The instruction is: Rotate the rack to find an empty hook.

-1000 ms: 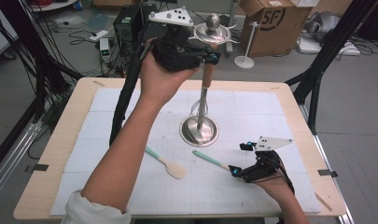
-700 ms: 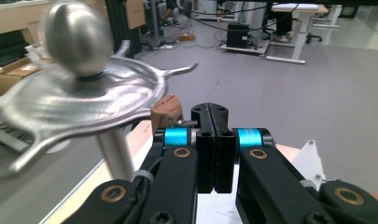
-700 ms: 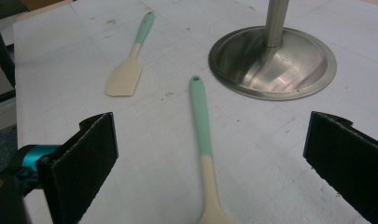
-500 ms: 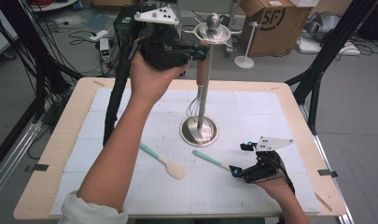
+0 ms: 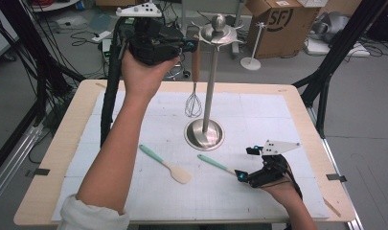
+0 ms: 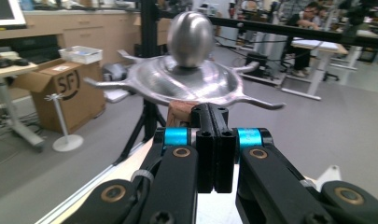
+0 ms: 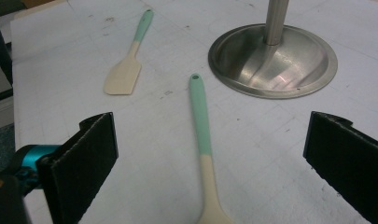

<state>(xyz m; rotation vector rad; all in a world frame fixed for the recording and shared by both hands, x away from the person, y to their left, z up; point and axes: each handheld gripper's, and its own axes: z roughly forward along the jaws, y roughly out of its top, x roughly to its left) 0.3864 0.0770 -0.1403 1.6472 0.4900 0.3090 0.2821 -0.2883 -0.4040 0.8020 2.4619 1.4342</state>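
Nearby, spatula (image 5: 168, 165) and spoon (image 5: 215, 164) flank stand (image 5: 204, 135).

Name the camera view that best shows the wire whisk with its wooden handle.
The high view: the wire whisk with wooden handle shows whole beside the steel stand. The left gripper view gives its handle top.

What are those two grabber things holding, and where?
The left gripper pinches the whisk by the top of its wooden handle. The right gripper holds nothing; its fingers stand open around a spatula handle.
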